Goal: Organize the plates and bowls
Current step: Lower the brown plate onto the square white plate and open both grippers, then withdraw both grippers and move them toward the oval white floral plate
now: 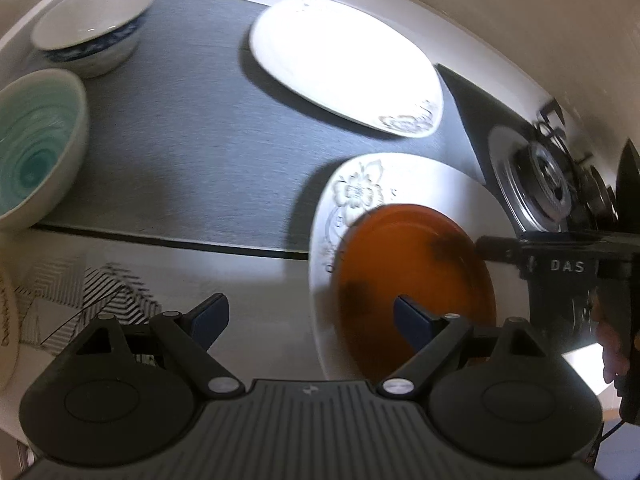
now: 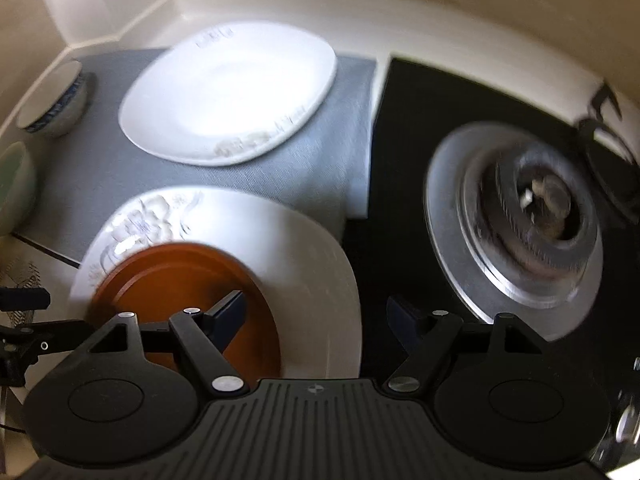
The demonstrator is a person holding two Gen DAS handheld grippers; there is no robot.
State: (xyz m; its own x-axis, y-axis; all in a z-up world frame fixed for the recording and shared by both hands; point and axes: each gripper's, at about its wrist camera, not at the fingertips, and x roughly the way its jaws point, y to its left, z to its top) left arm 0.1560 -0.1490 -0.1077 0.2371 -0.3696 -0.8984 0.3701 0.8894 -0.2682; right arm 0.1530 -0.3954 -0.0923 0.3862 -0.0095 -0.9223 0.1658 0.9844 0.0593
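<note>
step: stacking plates. The brown plate point(image 1: 416, 276) sits on the near floral plate point(image 1: 360, 196), so I judge that placement done and both my hands free of it.
left hand-held gripper point(image 1: 308, 320): released, jaws wide, nothing between the pads. Its right finger hangs over the brown plate's near rim; I can't tell whether it touches. Its left finger is over the patterned part of the surface point(image 1: 256, 292).
right hand-held gripper point(image 2: 316, 316): released, jaws wide, nothing gripped. Its left finger is above the brown plate point(image 2: 180, 284), its right finger over the black hob point(image 2: 404, 128). The frame is blurred, so contact is unclear.
stack location: at the near edge of the grey mat point(image 1: 192, 132), half on the mat, half on the pale surface, just beside the hob.
far floral plate point(image 1: 340, 60): alone on the mat at 12 o'clock from the stack, apart from it.
bowls: the blue-patterned bowl point(image 1: 92, 28) is in the far corner at 10 o'clock. The teal bowl point(image 1: 36, 152) is just beside it at 9 o'clock. Both are upright and not nested.
burner point(image 2: 516, 220): at 2 o'clock in the right wrist view, close to the stack's right rim.
next move (my judgement): either bring the far floral plate to the stack, which means lifting the brown plate first, or nest one bowl in the other. Either way I need a rim pinch with one jaw under the lip.
watch: glazed rims are slippery and the stack overhangs the mat edge.
</note>
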